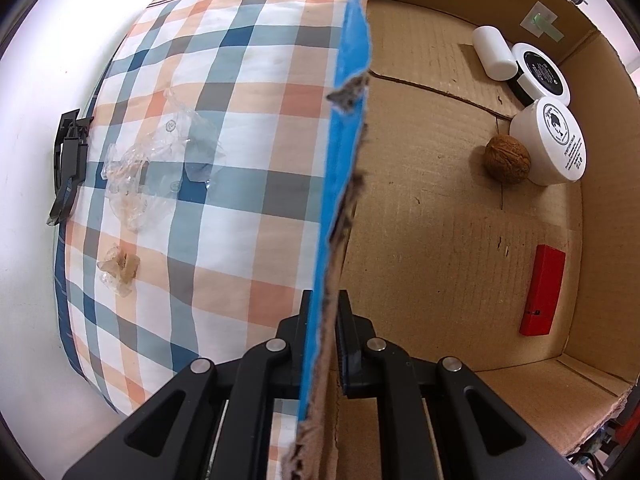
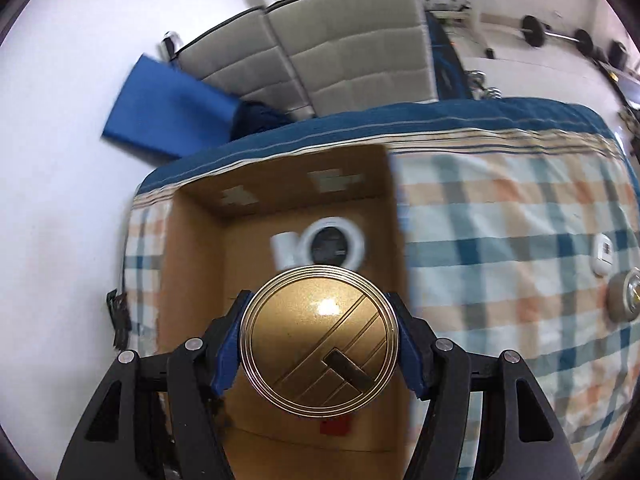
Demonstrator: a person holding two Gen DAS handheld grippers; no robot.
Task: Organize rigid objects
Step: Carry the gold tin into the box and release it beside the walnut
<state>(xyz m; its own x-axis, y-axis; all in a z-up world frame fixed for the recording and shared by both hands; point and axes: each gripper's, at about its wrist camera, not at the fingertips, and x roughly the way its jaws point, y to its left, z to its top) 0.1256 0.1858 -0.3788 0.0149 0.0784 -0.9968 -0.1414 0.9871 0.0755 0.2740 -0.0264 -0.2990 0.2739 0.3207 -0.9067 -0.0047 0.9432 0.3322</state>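
My left gripper (image 1: 323, 316) is shut on the blue-taped wall (image 1: 344, 128) of a cardboard box. Inside the box lie a walnut (image 1: 507, 158), two white round jars (image 1: 550, 145), a white cylinder (image 1: 493, 53) and a red flat box (image 1: 542, 290). My right gripper (image 2: 320, 340) is shut on a round gold tin (image 2: 319, 339) and holds it above the open cardboard box (image 2: 192, 280). In the right wrist view a white jar (image 2: 334, 242) and a red item (image 2: 335, 426) show inside the box; the view is motion-blurred.
The box sits on a plaid cloth (image 1: 224, 120). On the cloth lie crumpled clear plastic (image 1: 160, 160), a small wrapper (image 1: 118, 270) and a black clip (image 1: 69, 160) at its edge. In the right wrist view a white device (image 2: 602, 256) and a round object (image 2: 624, 296) lie right.
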